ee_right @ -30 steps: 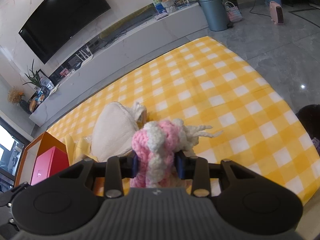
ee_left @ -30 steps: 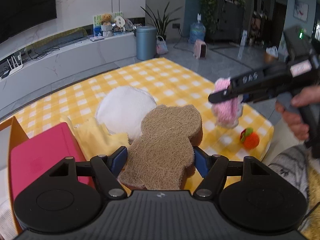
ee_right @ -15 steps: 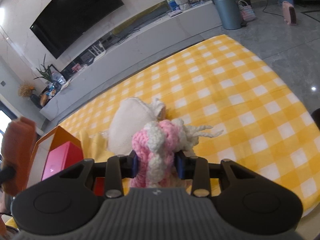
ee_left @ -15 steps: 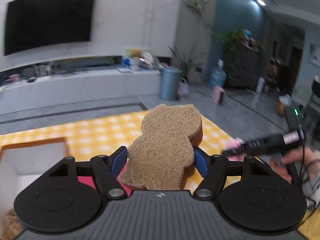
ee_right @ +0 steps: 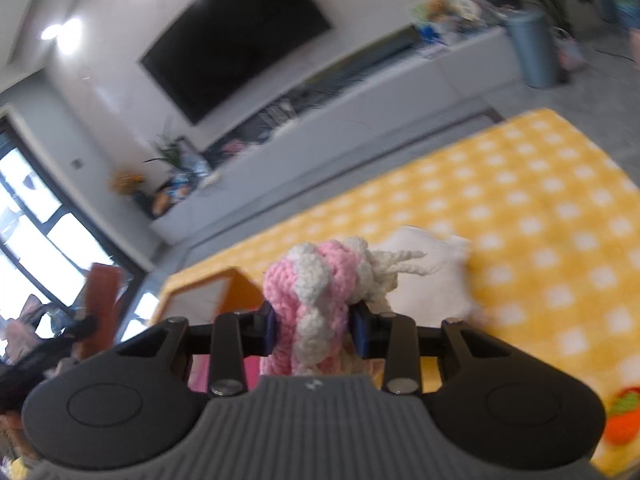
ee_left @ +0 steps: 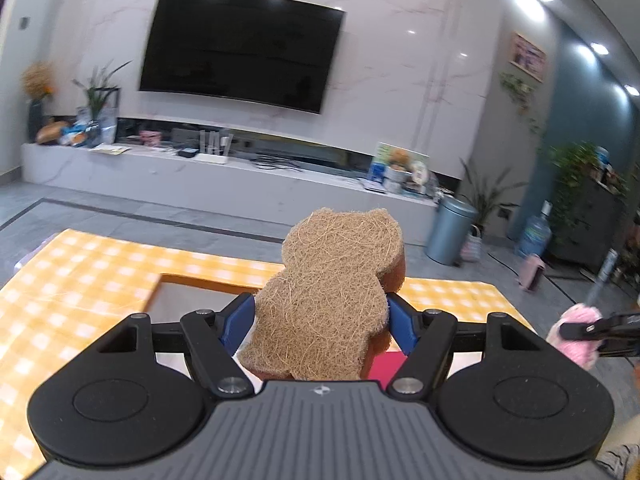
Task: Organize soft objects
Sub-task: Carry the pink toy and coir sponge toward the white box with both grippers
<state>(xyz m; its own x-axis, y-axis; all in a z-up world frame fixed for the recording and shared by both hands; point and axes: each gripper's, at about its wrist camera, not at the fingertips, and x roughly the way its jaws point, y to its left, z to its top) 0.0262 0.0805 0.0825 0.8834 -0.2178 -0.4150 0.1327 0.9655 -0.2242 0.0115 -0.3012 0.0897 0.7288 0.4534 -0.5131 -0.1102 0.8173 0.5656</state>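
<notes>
The left gripper (ee_left: 320, 320) is grasping a brown bear-shaped sponge (ee_left: 332, 296) at frame centre; the right gripper (ee_right: 314, 326) is clenching a pink-and-white crochet toy (ee_right: 316, 300) at lower centre

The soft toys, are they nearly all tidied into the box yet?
Not yet. No soft toy can be seen in the orange box. In hand: the left gripper holds the brown bear-shaped sponge, and the right gripper holds the pink and white knitted toy. Left on the yellow checked cloth: a white pouch and an orange knitted toy.
</notes>
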